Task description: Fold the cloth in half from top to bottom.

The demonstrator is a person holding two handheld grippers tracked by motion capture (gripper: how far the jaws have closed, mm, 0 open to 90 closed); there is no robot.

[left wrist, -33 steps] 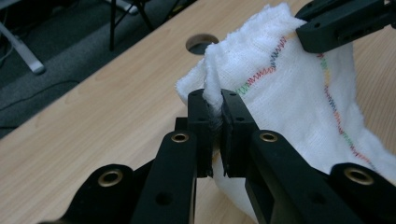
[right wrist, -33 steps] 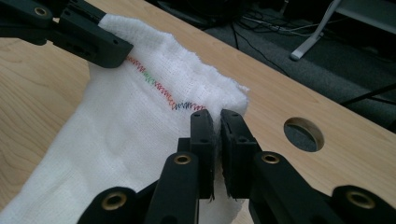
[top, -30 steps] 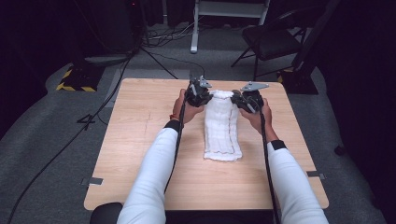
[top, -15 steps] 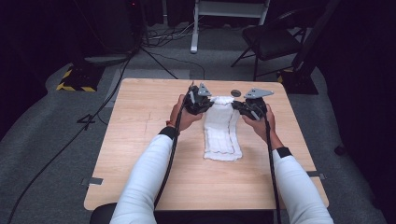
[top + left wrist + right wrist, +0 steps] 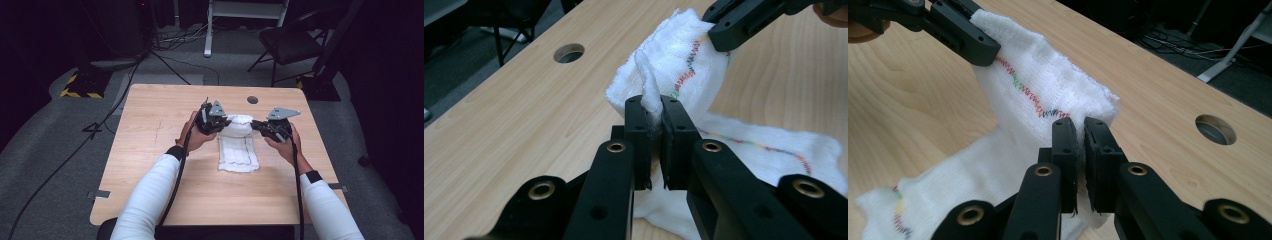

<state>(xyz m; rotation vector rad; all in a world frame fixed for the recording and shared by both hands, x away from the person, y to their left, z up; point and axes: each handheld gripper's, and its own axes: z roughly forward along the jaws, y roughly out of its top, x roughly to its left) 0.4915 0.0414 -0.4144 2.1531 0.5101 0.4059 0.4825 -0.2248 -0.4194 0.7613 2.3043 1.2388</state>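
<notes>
Grippers first: your left gripper point(image 5: 224, 123) is clamped on one far corner of the white gauze cloth point(image 5: 239, 152), a pinch of fabric standing up between its jaws at the centre of the left gripper view, and your right gripper point(image 5: 256, 125) is closed on the opposite far corner. The cloth sits at the middle of the high view on the wooden table point(image 5: 150, 165), its far edge lifted and arched between your hands, its near part lying flat. This looks like a fold toward you. Carry both corners level and at one pace, keep the lifted edge taut, and line it up with the near edge before you let go. The cable hole point(image 5: 252, 99) lies beyond, upper centre.
</notes>
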